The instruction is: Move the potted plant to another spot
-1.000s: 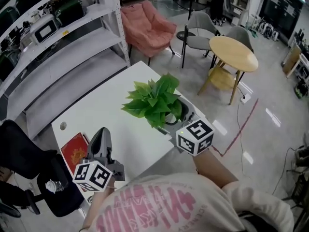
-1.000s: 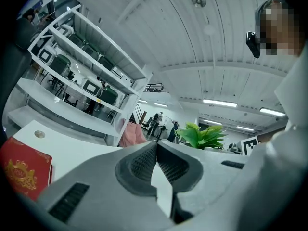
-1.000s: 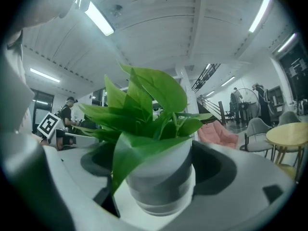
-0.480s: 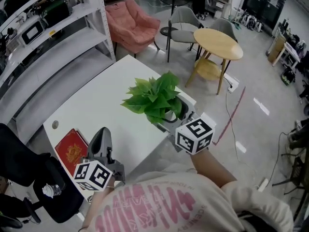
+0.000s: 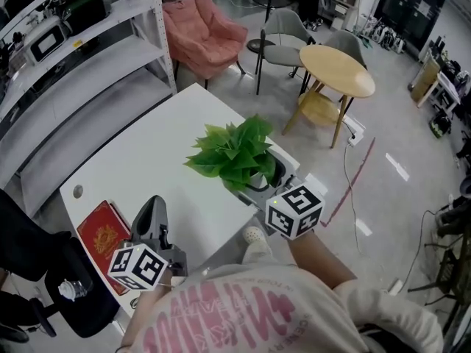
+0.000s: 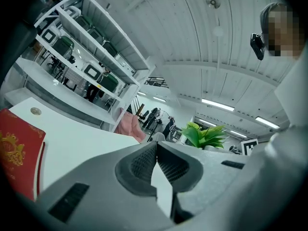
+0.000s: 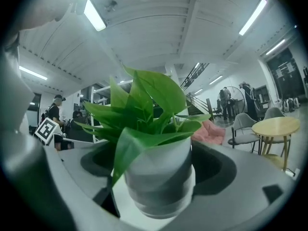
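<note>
gripping the potted plant (image 5: 234, 151) by its white pot, your right gripper (image 5: 261, 184) has its jaws spread wide enough to take the pot's body, one jaw pressed to each side. the right gripper view shows the pot sitting upright between them with the leaves rising clear above. holding low on the pot rather than on the foliage puts the load on the rigid part and spares the stems. the plant stands at the right-hand edge of the white table (image 5: 147, 153), close to the corner nearest you. whether its base is clear of the surface cannot be told.

your right forearm reaches forward and slightly leftward, the marker cube on top and the jaws roughly level.

your left gripper (image 5: 151, 210) is closed, its tips meeting with nothing between them. it sits at the table's near-left corner, just beside a red booklet (image 5: 103, 237), well apart from the plant and out of the carrying path.
</note>
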A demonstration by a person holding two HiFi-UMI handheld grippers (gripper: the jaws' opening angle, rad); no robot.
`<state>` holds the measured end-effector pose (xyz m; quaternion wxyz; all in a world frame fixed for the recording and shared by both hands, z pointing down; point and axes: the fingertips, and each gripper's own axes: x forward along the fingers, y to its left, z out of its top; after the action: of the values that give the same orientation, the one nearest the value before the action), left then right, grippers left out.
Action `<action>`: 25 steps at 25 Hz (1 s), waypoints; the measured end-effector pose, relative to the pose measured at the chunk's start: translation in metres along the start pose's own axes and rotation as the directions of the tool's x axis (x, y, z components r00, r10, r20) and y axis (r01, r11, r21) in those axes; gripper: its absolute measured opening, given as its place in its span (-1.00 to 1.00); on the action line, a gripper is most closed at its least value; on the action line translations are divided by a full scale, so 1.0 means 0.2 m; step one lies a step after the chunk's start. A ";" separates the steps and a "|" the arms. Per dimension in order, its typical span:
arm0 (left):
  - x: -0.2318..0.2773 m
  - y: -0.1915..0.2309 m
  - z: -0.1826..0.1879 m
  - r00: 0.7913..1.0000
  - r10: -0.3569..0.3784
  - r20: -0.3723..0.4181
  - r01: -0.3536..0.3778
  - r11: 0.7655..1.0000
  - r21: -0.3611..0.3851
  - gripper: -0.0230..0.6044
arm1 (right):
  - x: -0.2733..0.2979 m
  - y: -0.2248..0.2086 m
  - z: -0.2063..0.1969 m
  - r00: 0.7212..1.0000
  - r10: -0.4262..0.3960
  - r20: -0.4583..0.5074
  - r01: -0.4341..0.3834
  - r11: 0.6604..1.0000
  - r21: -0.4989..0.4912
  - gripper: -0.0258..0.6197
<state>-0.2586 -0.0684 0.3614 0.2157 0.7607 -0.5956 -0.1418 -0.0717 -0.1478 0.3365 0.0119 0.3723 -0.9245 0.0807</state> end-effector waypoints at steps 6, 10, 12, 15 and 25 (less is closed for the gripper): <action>0.28 -0.03 -0.01 1.000 0.012 0.010 -0.012 1.000 0.015 -0.91 | 0.15 -0.22 0.02 0.999 0.050 -0.003 -0.050 0.999 0.003 0.61; 0.49 -0.11 0.07 0.999 0.041 0.029 -0.041 0.999 0.006 -0.91 | 0.27 -0.40 0.13 0.994 0.104 -0.021 -0.104 0.995 -0.001 0.61; 0.61 -0.16 0.07 0.998 0.050 0.047 -0.051 0.999 0.011 -0.91 | 0.31 -0.51 0.16 0.991 0.129 -0.022 -0.129 0.992 -0.002 0.61; 0.76 -0.23 0.04 0.995 0.077 0.063 -0.079 0.997 0.021 -0.91 | 0.36 -0.68 0.18 0.985 0.171 -0.027 -0.171 0.985 0.006 0.61; 1.02 -0.27 0.03 0.970 0.210 0.126 -0.214 0.977 0.014 -0.91 | 0.58 -0.95 0.17 0.942 0.328 -0.068 -0.326 0.945 0.041 0.61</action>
<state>-0.1654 -0.2556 0.3378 0.1817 0.6854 -0.6876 -0.1565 -0.0231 -0.3685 0.3392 0.0270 0.2108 -0.9711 0.1085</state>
